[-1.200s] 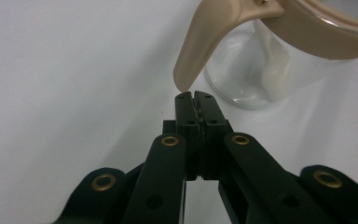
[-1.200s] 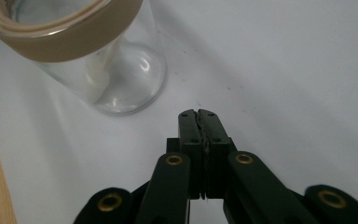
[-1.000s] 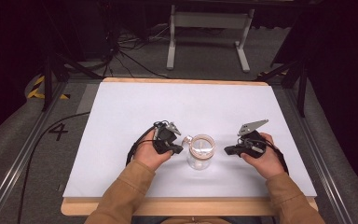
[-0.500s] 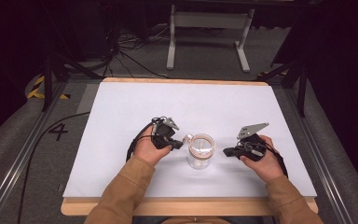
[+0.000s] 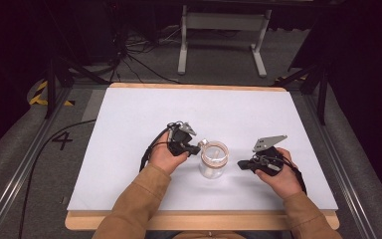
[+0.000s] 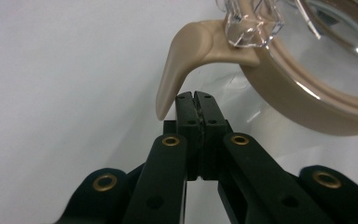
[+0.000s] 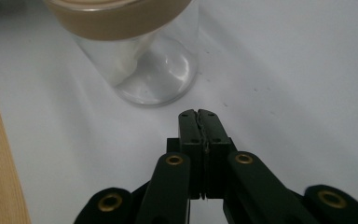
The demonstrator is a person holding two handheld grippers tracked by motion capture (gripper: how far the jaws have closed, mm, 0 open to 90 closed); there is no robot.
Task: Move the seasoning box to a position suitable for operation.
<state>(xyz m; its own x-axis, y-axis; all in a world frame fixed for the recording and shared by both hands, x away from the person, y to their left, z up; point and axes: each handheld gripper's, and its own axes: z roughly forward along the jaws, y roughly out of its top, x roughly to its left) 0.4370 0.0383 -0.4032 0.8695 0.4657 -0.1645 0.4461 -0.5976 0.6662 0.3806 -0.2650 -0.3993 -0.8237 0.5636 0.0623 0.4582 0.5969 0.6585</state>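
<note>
Now closed left tongs (image 6: pixel 196 95) beside jar (image 5: pixel 213 159).

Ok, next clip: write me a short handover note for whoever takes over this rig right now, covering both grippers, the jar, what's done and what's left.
Left gripper: jaws shut, holding nothing, tips just under the tan latch tab at the lid's rim.
Right gripper: jaws shut, holding nothing, low over the table, pointed at the jar's base with a gap between.
Glass jar: upright near the table's front middle, between the two grippers, with the tan-rimmed lid seated on top.
Done: both grippers brought up to the jar.
Left: probably flipping the latch and lifting the lid; nothing is gripped yet.
</note>
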